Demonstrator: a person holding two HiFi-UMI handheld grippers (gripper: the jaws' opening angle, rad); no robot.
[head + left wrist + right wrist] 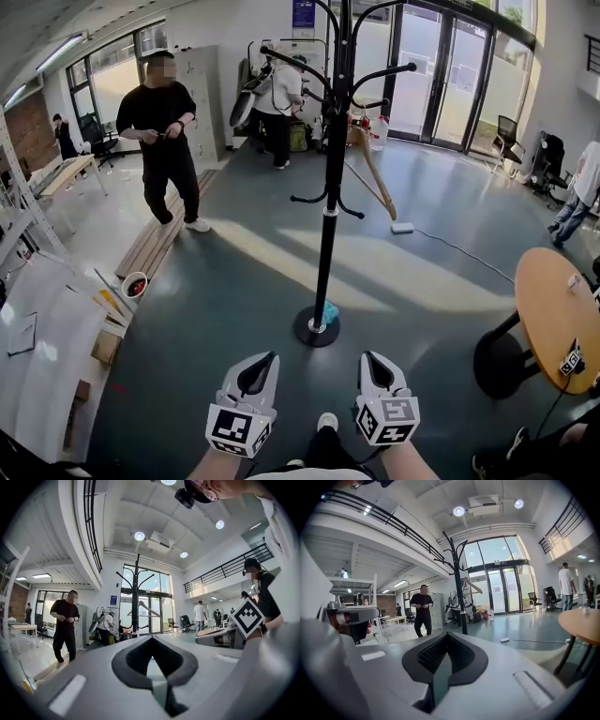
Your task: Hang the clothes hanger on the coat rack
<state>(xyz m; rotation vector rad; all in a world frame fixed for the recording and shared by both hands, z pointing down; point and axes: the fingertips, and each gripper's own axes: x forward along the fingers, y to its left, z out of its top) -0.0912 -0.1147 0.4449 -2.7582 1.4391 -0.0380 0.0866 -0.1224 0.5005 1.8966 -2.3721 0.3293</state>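
A tall black coat rack stands in the middle of the floor ahead of me, on a round base. A wooden clothes hanger hangs tilted from one of its right-hand arms. Low in the head view, my left gripper and right gripper are side by side, well short of the rack's base. Both are shut with nothing between the pads. The left gripper view shows the rack and the pale hanger far beyond the closed jaws. The right gripper view shows the same rack and hanger.
A person in black stands at the back left beside wooden planks. Another person is behind the rack. A round wooden table is at the right, white benches at the left. A cable and white block lie on the floor.
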